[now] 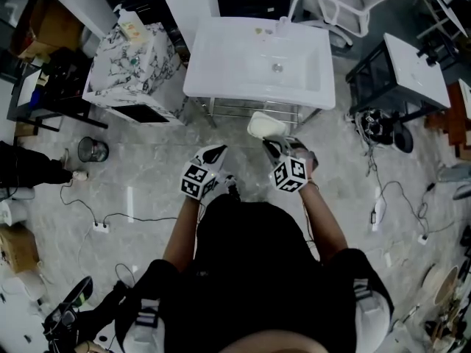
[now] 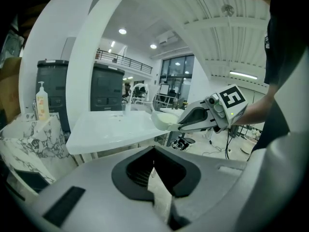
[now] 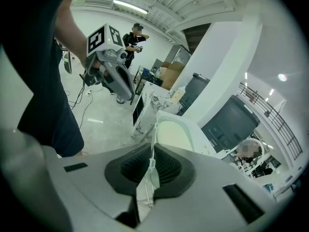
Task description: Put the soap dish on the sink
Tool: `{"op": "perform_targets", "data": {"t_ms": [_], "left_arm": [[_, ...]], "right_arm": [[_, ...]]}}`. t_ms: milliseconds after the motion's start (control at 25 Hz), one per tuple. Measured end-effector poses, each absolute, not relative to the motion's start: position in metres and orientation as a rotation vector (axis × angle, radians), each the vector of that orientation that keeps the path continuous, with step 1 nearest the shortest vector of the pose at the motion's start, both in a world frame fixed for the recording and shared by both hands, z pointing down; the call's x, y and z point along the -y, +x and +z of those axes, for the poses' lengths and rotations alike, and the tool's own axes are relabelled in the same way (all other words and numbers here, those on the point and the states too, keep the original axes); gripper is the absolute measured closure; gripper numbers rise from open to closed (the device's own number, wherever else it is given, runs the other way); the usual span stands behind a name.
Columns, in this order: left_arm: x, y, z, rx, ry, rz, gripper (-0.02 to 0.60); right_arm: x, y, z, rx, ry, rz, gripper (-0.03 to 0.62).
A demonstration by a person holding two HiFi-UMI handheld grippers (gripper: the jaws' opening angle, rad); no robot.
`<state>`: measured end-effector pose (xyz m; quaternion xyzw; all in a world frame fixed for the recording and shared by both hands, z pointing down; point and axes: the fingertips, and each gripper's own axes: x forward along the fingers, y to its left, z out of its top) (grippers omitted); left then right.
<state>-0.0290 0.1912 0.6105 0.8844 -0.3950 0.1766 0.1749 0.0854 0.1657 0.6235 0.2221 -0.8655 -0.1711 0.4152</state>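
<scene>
Now the right claw holds the dish by its rim. In the right gripper view the jaws are pressed on the thin edge of the dish, and the pale hollow of the dish faces the camera. The dish is in the air just in front of the front edge of the sink, above the floor. It does not touch the sink. In the left gripper view it is near the corner of the sink, at about the same height as the top.

The left claw is beside the right one, a little lower in the head view, and points to the sink too. Its jaws are together at the tips and nothing is between them.

The sink is white, with a drain in the middle of the basin. To its left stands a cabinet with a marble pattern, and a bottle stands on it. Behind the sink is a white chair.
</scene>
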Motion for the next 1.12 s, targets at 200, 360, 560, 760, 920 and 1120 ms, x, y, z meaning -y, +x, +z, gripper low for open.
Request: {"op": "perform_targets", "data": {"t_ms": [200, 360, 560, 760, 920, 1120], "left_arm": [[-0.170, -0.040, 0.611, 1.089, 2.524, 0.502, 0.581], [-0.155, -0.051, 0.610, 1.070, 2.541, 0.506, 0.581], [-0.144, -0.070, 0.613, 1.057, 2.549, 0.506, 0.581], [-0.134, -0.086, 0.613, 1.048, 2.558, 0.506, 0.581], [-0.131, -0.099, 0.613, 1.046, 2.566, 0.505, 0.581], [-0.127, -0.116, 0.615, 1.055, 2.570, 0.497, 0.581]], "right_arm": [[-0.147, 0.075, 0.624, 2.164, 0.587, -0.418, 0.583], [-0.134, 0.064, 0.623, 2.153, 0.602, -0.413, 0.583], [-0.123, 0.045, 0.627, 2.151, 0.618, -0.409, 0.583], [-0.113, 0.029, 0.626, 2.149, 0.630, -0.409, 0.583], [-0.110, 0.016, 0.627, 2.143, 0.634, -0.411, 0.583], [-0.107, 0.002, 0.629, 2.138, 0.637, -0.419, 0.583]]}}
